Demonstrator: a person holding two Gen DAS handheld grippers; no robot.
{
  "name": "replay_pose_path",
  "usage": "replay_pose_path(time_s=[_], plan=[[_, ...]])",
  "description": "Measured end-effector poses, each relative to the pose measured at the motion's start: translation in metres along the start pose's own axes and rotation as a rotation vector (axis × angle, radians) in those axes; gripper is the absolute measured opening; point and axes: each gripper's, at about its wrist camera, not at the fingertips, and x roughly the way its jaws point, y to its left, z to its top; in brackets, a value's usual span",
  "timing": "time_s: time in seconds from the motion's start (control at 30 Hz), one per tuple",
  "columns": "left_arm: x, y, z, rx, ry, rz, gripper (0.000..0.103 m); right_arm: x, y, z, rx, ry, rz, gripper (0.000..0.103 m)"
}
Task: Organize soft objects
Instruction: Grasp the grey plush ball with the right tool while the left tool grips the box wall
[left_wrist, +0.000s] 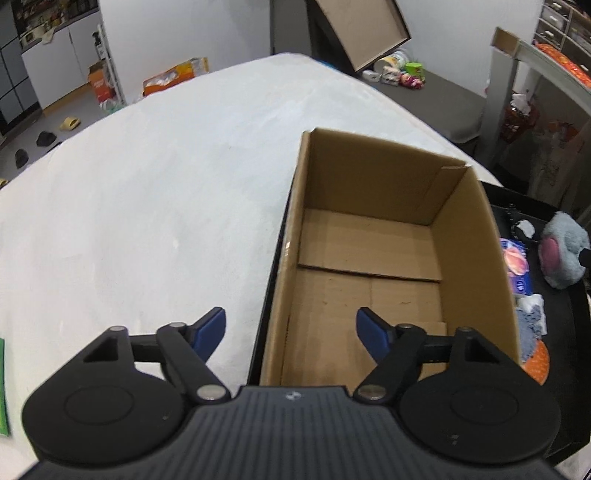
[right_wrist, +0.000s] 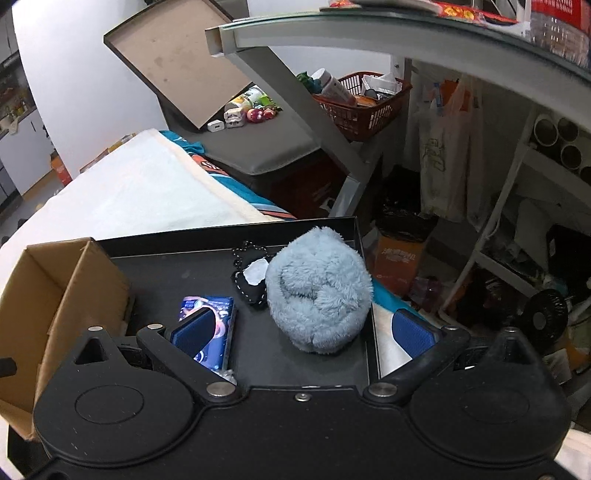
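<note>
Below the left gripper (left_wrist: 291, 329), an open cardboard box (left_wrist: 476, 236) is seen from above, its plain brown walls upright and its floor made of overlapping flaps. No object is seen inside it. The blue pads of this gripper are spread apart with nothing between them, one over the white cloth (left_wrist: 147, 192) and one over the box floor; the box's near left wall passes between them. To the left of the box, the wide, soft white cloth lies bare.

On the other side of the box, a shallow black tray (right_wrist: 155, 269) with a raised rim is set, touching the box. A round, fluffy pale-blue plush toy (right_wrist: 318, 288) rests on the tray near its right rim. Just beside it, at the far side, a small black pouch with white stitching (right_wrist: 251, 280) is laid. A glossy blue packet (right_wrist: 218, 314) lies flat nearer the box.

The right gripper (right_wrist: 303, 332) is held wide open, its pads flanking the plush toy without touching it. Beyond the tray's right rim, cluttered shelving is seen.
</note>
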Motion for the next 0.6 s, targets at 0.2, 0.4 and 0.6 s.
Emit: replay_pose_path(time_s=[0.2,0.4,0.6], plan=[[0.011,0.002,0.002,-0.025,0.016,-0.009,0.049,0.021,-0.001,-0.008,-0.029,-0.011,-0.023,0.103],[0.018,0.002,0.003,-0.029,0.033,-0.009,0.026,0.035,-0.003,-0.015,-0.067,-0.055,-0.052,0.103],[0.021,0.007,0.003,-0.039,0.031,0.0,0.015,0.043,0.0,-0.019,-0.099,-0.082,-0.075,0.103]])
